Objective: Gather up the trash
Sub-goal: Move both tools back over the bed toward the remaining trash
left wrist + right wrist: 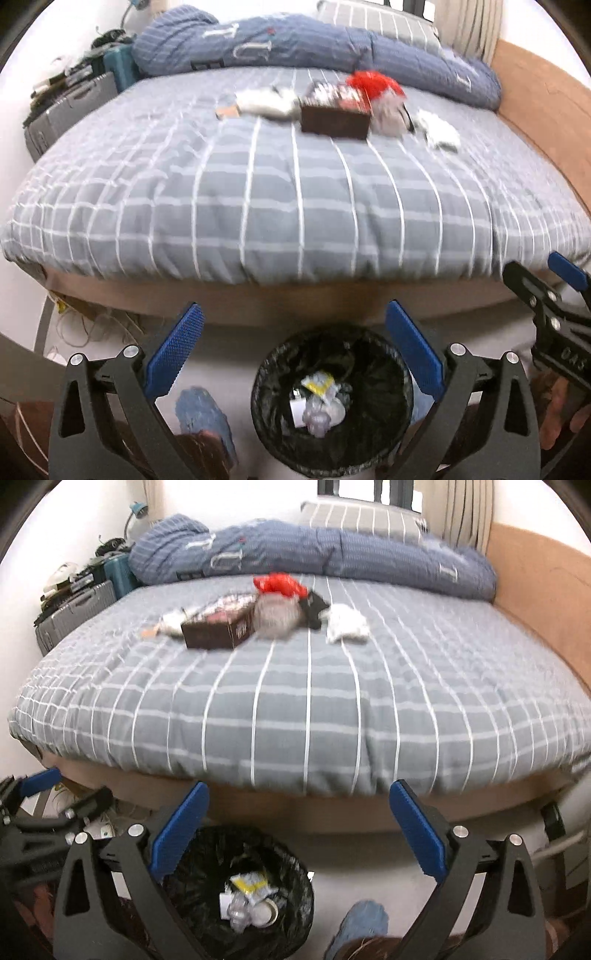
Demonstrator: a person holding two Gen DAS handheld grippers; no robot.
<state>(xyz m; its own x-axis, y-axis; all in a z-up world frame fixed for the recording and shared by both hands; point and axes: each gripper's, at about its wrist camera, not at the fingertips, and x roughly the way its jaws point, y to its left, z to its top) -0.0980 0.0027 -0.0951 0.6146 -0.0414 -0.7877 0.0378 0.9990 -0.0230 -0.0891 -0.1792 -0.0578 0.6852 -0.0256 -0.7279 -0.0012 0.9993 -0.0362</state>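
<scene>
Trash (273, 605) lies clustered on the bed (295, 709); both tools (291, 350) (299, 830) (jaws wide, empty) hover over the bin (266, 398), likely after dropping.

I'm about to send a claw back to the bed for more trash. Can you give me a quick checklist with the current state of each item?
1. Left claw empty and open: ok, nothing between its blue pads.
2. Right claw empty and open: ok.
3. Trash bin lined and with room: ok, only a few scraps at the bottom.
4. Trash left on the bed: not ok, a brown box, red wrapper and white paper remain.
5. What the grey lump by the box is: cannot tell, blurred.
6. Path over the near bed edge: ok, nothing in the way.
</scene>
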